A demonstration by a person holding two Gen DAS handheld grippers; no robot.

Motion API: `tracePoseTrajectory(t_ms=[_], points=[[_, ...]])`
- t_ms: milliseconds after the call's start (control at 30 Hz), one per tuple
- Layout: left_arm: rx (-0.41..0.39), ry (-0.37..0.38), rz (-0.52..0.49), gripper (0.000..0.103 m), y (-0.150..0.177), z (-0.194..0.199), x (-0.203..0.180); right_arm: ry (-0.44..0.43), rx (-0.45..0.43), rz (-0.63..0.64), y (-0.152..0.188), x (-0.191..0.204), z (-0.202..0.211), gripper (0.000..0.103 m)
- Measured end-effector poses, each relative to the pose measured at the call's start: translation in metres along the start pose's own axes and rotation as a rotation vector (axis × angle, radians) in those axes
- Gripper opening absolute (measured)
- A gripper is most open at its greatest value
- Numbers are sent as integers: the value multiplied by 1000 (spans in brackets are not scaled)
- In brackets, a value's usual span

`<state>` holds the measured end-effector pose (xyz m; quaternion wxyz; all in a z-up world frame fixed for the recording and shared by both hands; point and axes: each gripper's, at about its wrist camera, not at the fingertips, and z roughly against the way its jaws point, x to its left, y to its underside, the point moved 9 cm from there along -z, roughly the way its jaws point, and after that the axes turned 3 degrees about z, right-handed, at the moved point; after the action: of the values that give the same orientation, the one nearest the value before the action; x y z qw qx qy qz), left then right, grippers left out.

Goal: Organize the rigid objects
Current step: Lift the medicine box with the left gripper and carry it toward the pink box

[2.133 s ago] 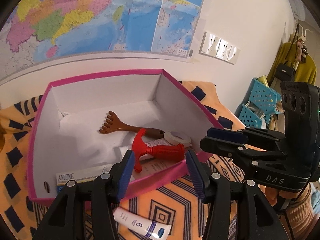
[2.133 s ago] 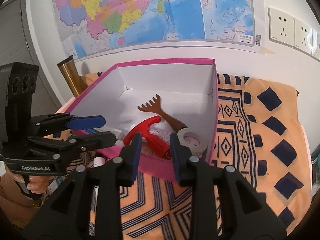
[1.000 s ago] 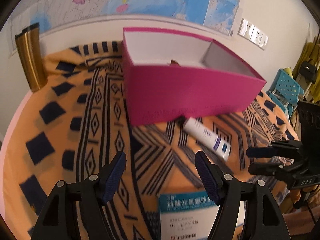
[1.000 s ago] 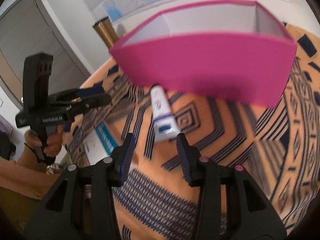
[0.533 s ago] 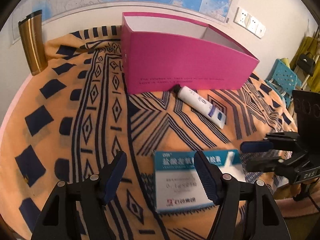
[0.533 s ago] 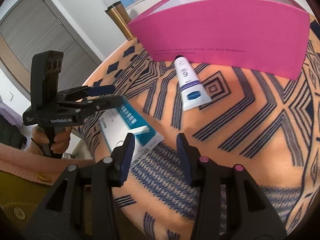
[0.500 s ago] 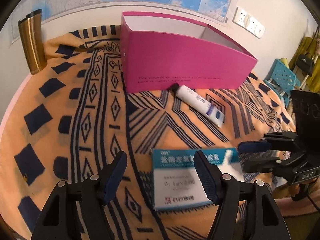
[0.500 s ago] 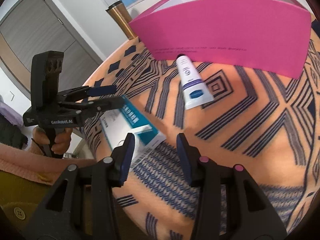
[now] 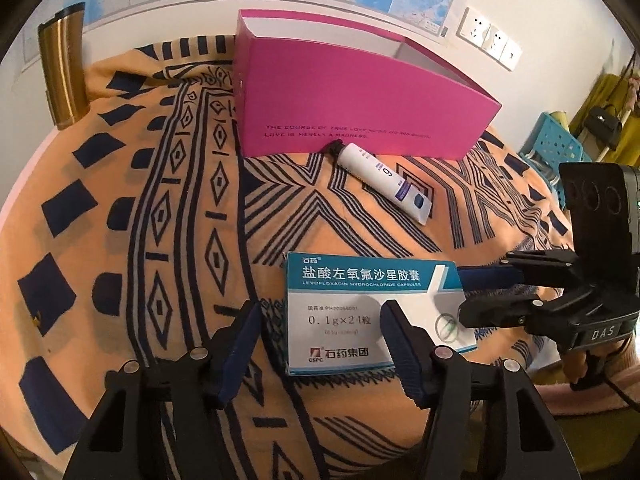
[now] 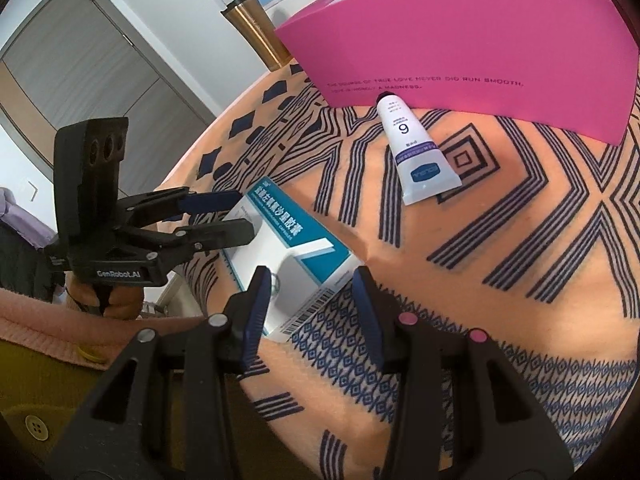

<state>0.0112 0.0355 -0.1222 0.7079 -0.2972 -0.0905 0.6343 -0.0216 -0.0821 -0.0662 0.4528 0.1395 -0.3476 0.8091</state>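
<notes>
The medicine box lies flat on the patterned surface, near the white tube by the pink box. The left hand-held gripper, jaws just narrowing, and the right hand-held gripper both straddle it, spread, not pinching.

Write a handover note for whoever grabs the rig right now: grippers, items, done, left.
Left gripper: open, jaws have just been closing, straddling the left end of the medicine box without pressing it.
Right gripper: open, holding nothing, around the box's other end.
Medicine box: flat on the patterned cloth near the front edge.
White tube: on the cloth, cap against the front wall of the pink box.
Done: neither loose item is in yet; the pink box's inside is hidden from here.
Left: medicine box, then tube, into the pink box.
</notes>
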Motion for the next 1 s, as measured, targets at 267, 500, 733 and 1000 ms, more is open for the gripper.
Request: tracePoseTrajectory(t_ms=[267, 500, 733, 1000], points=[[11, 37, 19, 59, 2, -3, -9, 0, -7, -1, -1, 0, -3, 44], [15, 51, 27, 58, 2, -4, -13, 18, -22, -15, -3, -6, 1, 42], [17, 78, 36, 56, -3, -9, -19, 42, -53, -24, -11, -14, 8, 42], [12, 95, 59, 45, -6, -11, -17, 52, -86, -67, -20, -30, 13, 42]])
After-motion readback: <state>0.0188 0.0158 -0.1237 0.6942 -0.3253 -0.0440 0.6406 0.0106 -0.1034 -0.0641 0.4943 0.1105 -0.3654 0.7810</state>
